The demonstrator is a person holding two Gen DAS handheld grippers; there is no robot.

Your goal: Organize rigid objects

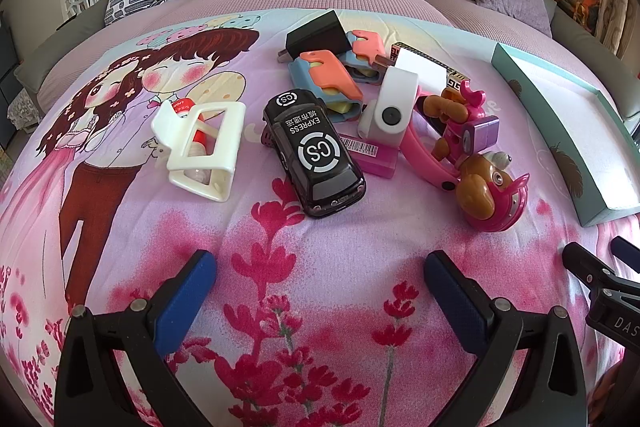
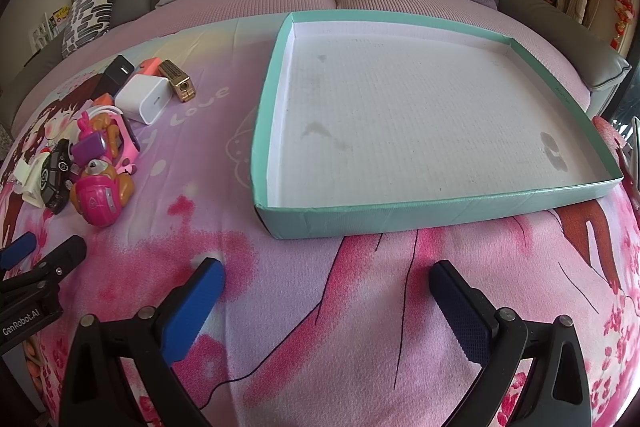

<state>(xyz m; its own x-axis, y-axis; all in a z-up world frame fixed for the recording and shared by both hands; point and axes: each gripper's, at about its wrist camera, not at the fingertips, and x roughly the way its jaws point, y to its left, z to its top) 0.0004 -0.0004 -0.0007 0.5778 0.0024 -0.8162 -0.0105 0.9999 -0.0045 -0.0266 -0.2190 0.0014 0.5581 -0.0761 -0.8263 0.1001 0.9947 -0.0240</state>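
Both grippers, left gripper [image 1: 320,291] and right gripper [image 2: 326,297], hover wide apart and empty above the bedspread [image 1: 320,247]. Only the left view shows the black toy car [image 1: 314,151] clearly among the toys; the right view shows the teal tray's [image 2: 400,217] bare inside.

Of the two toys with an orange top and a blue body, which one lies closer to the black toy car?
The front orange-and-blue toy, right beside the black toy car; the other one lies farther back.

Glossy black plastic toy car [image 1: 314,155]; smooth white plastic holder [image 1: 202,151] at its 9 o'clock. Matt printed cloth bedspread [image 1: 320,287]. Teal cardboard tray [image 2: 400,217], rough white paper lining.
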